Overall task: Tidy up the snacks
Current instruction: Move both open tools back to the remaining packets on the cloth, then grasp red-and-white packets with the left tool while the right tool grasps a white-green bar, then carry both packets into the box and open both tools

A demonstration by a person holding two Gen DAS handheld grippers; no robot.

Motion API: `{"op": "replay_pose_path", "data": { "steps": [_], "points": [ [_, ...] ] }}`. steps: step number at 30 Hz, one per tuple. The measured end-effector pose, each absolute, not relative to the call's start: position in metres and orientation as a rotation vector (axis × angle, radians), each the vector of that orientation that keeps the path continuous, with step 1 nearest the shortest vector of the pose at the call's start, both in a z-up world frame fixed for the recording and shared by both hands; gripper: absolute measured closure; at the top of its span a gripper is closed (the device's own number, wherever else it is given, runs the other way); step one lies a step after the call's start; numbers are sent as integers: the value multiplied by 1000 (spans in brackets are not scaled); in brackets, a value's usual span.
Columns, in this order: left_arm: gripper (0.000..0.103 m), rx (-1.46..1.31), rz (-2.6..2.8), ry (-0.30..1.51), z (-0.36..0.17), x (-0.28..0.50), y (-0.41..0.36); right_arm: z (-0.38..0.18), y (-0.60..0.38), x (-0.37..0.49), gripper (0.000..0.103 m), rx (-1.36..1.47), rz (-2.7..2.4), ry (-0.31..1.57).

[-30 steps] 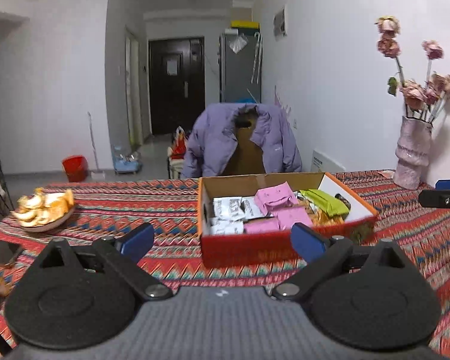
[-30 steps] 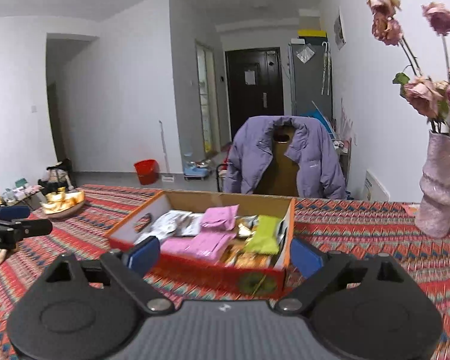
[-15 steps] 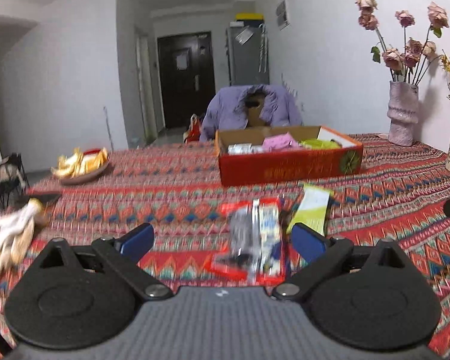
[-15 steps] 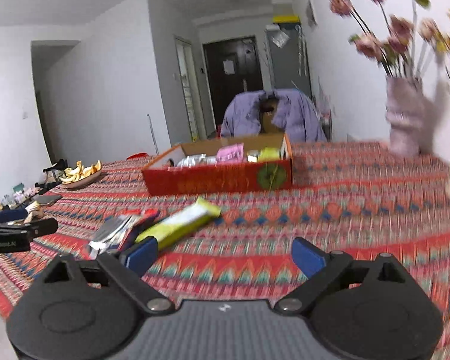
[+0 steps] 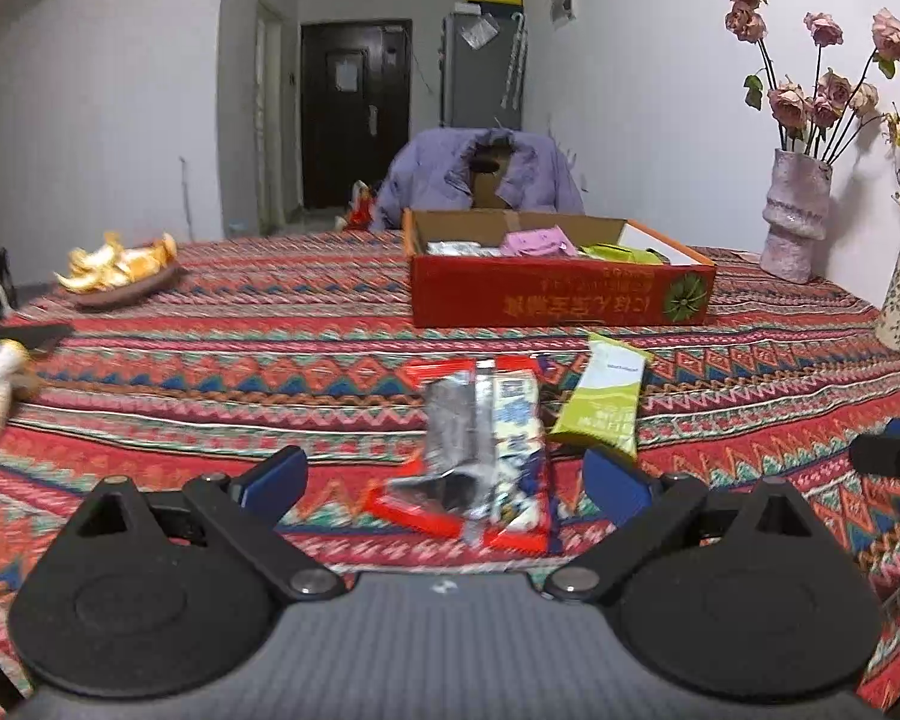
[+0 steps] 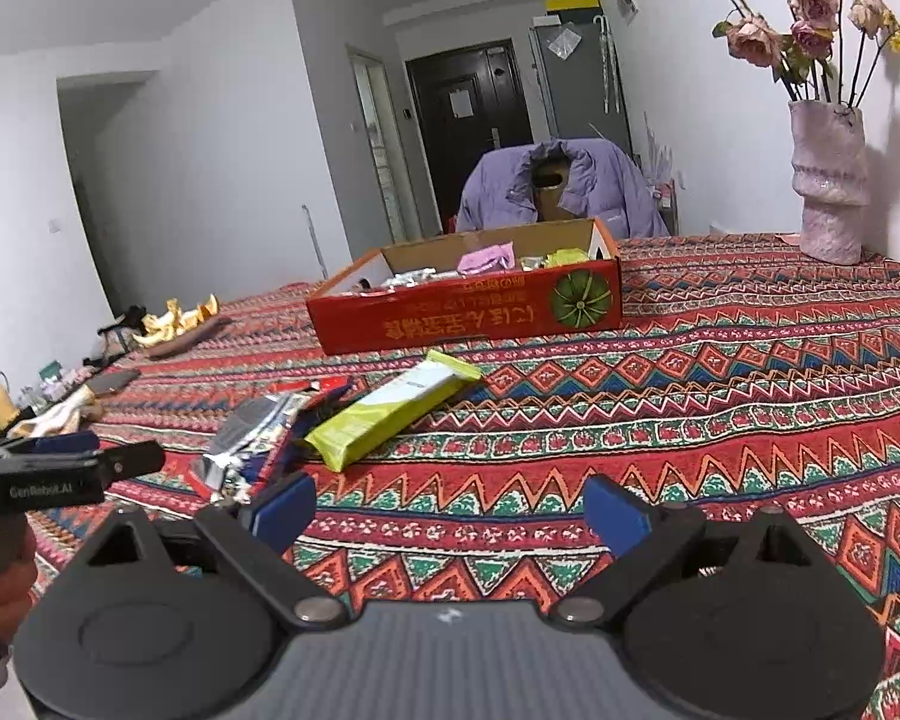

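In the left wrist view the left gripper (image 5: pixel 444 477) sits low in the frame with its blue-padded fingers (image 5: pixel 273 476) spread wide and nothing between the pads. Directly ahead of that gap, at the centre of the frame, a red and silver snack packet (image 5: pixel 480 450) lies flat on the patterned tablecloth (image 5: pixel 240 360); its near end falls between the two fingertips in the picture, but whether it touches either pad cannot be told. Just right of it, overlapping its upper right corner, lies a lime-green snack bar (image 5: pixel 603 399), ahead of the right-hand finger. Further back, centre right, stands the open red cardboard box (image 5: pixel 561 300) holding pink, green and silver packets. A plate of orange peels (image 5: pixel 120 276) sits at the left edge, and a pink vase of dried roses (image 5: pixel 795 216) at the right.

In the right wrist view the right gripper (image 6: pixel 450 510) also has its fingers (image 6: pixel 615 510) wide apart and empty, above bare cloth at lower centre. The green bar (image 6: pixel 390 411) and the silver packet (image 6: pixel 252 438) lie left of centre, beyond the left-hand finger. The left gripper (image 6: pixel 108 459) juts in from the left edge, beside the packet.
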State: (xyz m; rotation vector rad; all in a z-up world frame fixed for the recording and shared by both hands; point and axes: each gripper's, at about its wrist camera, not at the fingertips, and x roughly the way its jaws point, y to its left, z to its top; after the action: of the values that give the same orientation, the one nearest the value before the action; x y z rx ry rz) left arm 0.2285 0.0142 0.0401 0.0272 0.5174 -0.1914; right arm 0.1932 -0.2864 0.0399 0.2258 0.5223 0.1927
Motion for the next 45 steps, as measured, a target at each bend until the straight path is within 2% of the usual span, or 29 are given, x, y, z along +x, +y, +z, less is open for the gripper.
{"op": "replay_pose_path", "data": {
  "steps": [10, 13, 15, 16, 20, 23, 26, 30, 32, 34, 35, 45],
  "points": [
    [4, -12, -212, 630, 10, 315, -9, 39, -281, 239, 7, 236, 178, 578],
    [17, -22, -215, 652, 5, 329, -8, 39, -279, 258, 7, 275, 174, 574],
    [37, -51, -237, 663, 3, 335, -2, 38, -275, 274, 7, 299, 194, 586],
    [40, -61, -242, 667, 3, 337, 0, 37, -271, 284, 7, 310, 207, 593],
    [44, -56, -221, 659, 5, 339, 15, 27, -248, 328, 9, 330, 262, 642],
    [44, -64, -179, 657, 8, 339, 32, 18, -228, 356, 16, 336, 305, 675],
    [43, -64, -151, 662, 8, 340, 45, 13, -202, 378, 16, 280, 321, 691],
    [38, -54, -140, 664, 7, 340, 52, 8, -174, 393, 38, 144, 332, 696],
    [38, -46, -138, 658, 7, 342, 51, 7, -167, 394, 45, 87, 317, 687],
    [43, -27, -142, 652, 7, 342, 47, 8, -165, 393, 60, 54, 308, 680],
    [47, -21, -145, 649, 8, 341, 46, 8, -167, 392, 63, 56, 312, 683],
    [50, -8, -203, 593, 32, 313, 24, 22, -213, 339, 66, 78, 260, 661]
  ]
}}
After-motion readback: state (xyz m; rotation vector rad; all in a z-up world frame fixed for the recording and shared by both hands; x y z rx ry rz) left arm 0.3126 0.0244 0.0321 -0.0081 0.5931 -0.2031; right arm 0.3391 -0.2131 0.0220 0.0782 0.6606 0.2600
